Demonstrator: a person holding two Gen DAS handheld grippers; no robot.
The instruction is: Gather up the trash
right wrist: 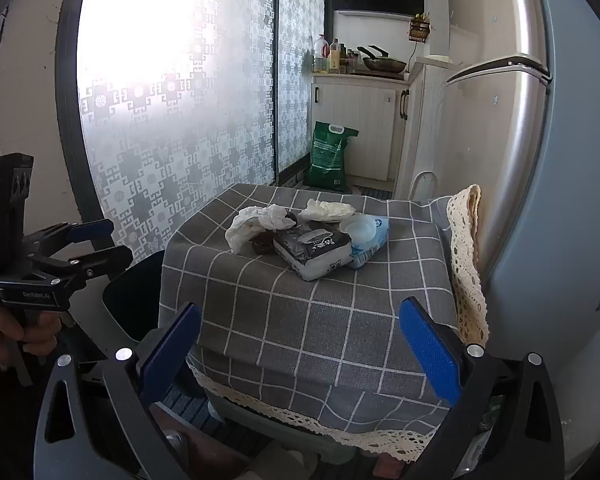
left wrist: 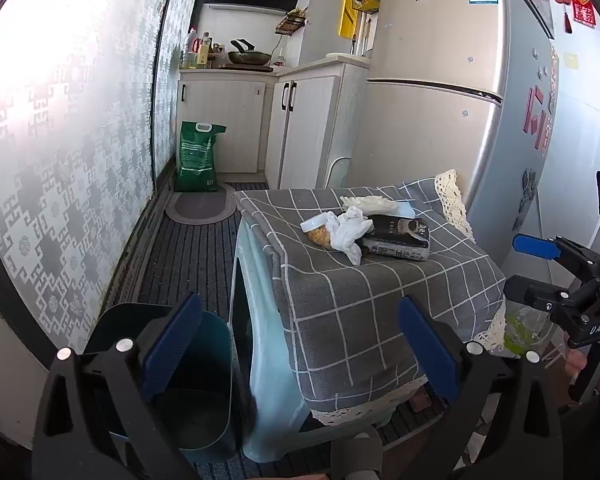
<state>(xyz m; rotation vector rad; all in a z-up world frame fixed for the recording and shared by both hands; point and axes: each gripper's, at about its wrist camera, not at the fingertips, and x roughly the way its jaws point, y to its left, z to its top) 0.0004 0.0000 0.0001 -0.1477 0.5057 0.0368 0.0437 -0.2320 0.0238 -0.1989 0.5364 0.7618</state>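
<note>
Trash lies on a stool covered by a grey checked cloth (left wrist: 364,292) (right wrist: 300,312): crumpled white tissue (left wrist: 350,230) (right wrist: 256,220), a dark snack packet (left wrist: 400,236) (right wrist: 312,250), a small cup with a white lid (left wrist: 316,230), a white wad (left wrist: 370,204) (right wrist: 328,210) and a blue-white wipes pack (right wrist: 370,236). A dark green bin (left wrist: 196,384) stands open on the floor left of the stool. My left gripper (left wrist: 300,352) (right wrist: 96,244) is open and empty, near the stool's left front. My right gripper (right wrist: 300,356) (left wrist: 528,268) is open and empty, before the stool's front edge.
A silver fridge (left wrist: 452,92) (right wrist: 540,160) stands right of the stool. A patterned glass door (left wrist: 60,140) runs along the left. A green sack (left wrist: 198,158) (right wrist: 330,156) leans by white cabinets (left wrist: 300,128). A clear plastic bag (left wrist: 528,328) hangs at the stool's right.
</note>
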